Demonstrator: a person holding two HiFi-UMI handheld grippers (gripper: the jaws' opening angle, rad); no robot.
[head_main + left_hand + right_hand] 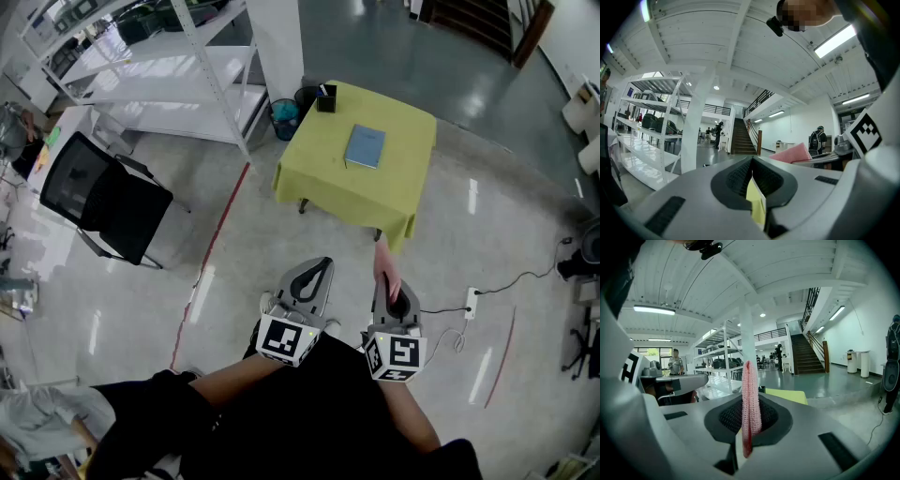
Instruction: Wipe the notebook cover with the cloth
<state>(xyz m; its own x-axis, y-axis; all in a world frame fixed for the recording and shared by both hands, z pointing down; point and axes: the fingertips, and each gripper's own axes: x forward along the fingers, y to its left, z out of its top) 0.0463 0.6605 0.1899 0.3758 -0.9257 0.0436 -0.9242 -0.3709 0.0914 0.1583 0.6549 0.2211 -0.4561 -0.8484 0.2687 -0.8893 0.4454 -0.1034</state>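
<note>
A blue notebook (365, 146) lies flat on a table with a yellow-green cover (394, 202), some way ahead of me. Both grippers are held low over the floor, well short of the table. My right gripper (382, 281) is shut on a pink cloth (385, 262), which stands as a narrow strip between the jaws (751, 404). My left gripper (322, 265) is shut with nothing in it (751, 161). The pink cloth (792, 153) also shows in the left gripper view at the right.
A small black container (325, 97) stands at the table's far left corner. A bin (284, 117) and white shelving (187, 84) are to its left. A black chair (108, 199) stands at the left. A power strip with a cable (472, 302) lies on the floor at right.
</note>
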